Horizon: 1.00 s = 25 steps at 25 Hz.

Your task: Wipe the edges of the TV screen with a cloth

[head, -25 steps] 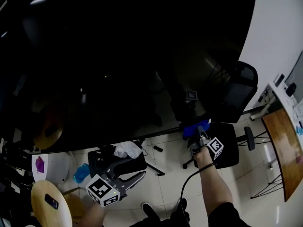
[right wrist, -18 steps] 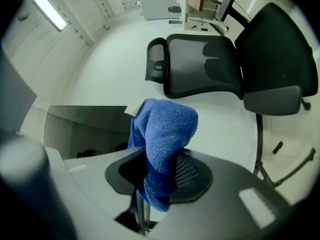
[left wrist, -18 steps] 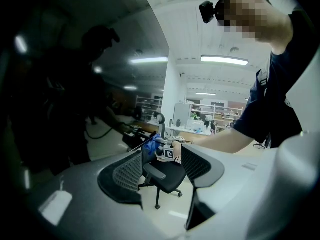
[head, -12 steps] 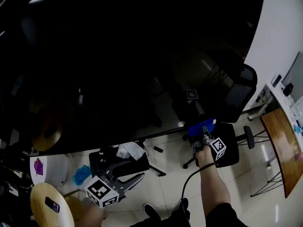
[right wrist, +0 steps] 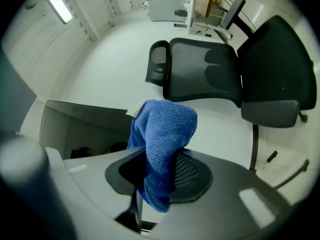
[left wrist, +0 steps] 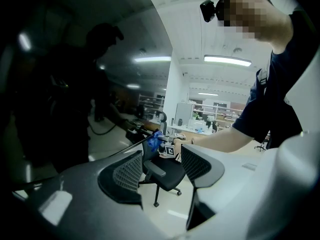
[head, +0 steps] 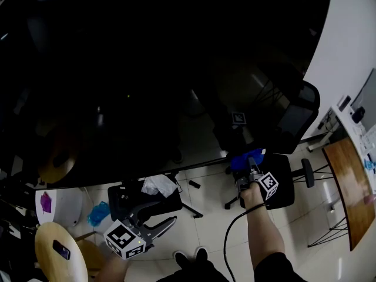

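The large dark TV screen (head: 153, 75) fills the upper head view; its bottom edge runs from lower left up to the right. My right gripper (head: 249, 163) is shut on a blue cloth (head: 244, 157) and holds it against that bottom edge. In the right gripper view the cloth (right wrist: 165, 144) hangs bunched between the jaws of the right gripper (right wrist: 160, 179), beside the screen's dark lower corner (right wrist: 75, 129). My left gripper (head: 163, 210) is low at the left, open and holding nothing. The left gripper view shows the left gripper (left wrist: 162, 164) open, with the cloth (left wrist: 154, 140) far ahead.
A black office chair (head: 296, 113) stands right under the right hand. A second black chair (head: 126, 195) below the screen carries a crumpled white thing (head: 157, 185). A round wooden stool (head: 59, 251) with a phone is at lower left, a wooden table (head: 352, 181) at right.
My left gripper has drifted slightly lower. The right gripper with the cloth has stayed at the screen's bottom edge. The person's feet at the bottom have shifted.
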Available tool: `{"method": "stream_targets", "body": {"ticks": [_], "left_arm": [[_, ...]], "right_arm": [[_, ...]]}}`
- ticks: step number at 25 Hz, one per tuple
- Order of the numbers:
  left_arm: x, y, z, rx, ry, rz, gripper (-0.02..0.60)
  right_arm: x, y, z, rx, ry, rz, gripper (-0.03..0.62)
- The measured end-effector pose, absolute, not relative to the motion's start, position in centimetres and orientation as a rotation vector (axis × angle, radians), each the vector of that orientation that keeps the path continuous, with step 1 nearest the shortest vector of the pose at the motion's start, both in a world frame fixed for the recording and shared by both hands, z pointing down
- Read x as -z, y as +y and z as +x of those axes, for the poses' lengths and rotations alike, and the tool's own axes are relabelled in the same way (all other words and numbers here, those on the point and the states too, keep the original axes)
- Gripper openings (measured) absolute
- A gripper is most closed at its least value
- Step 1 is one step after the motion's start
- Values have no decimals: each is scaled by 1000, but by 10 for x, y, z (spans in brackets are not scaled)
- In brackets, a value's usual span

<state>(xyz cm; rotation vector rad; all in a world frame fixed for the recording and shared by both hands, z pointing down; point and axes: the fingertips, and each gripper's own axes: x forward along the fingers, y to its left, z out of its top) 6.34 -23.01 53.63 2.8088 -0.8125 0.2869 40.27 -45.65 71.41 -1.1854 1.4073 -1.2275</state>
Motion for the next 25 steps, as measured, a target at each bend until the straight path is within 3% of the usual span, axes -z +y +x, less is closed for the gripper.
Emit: {"method": "stream_targets", "body": {"ticks": [12,25], "left_arm": [[-522,-232,113,-322,-871,2816,232],[-530,-220,62,-249,-993,2757,232]], "right_arm": [[-704,-462,356,1324,1595,-1040,117],[-698,-440,292,1370,1705,-1007,118]]}}
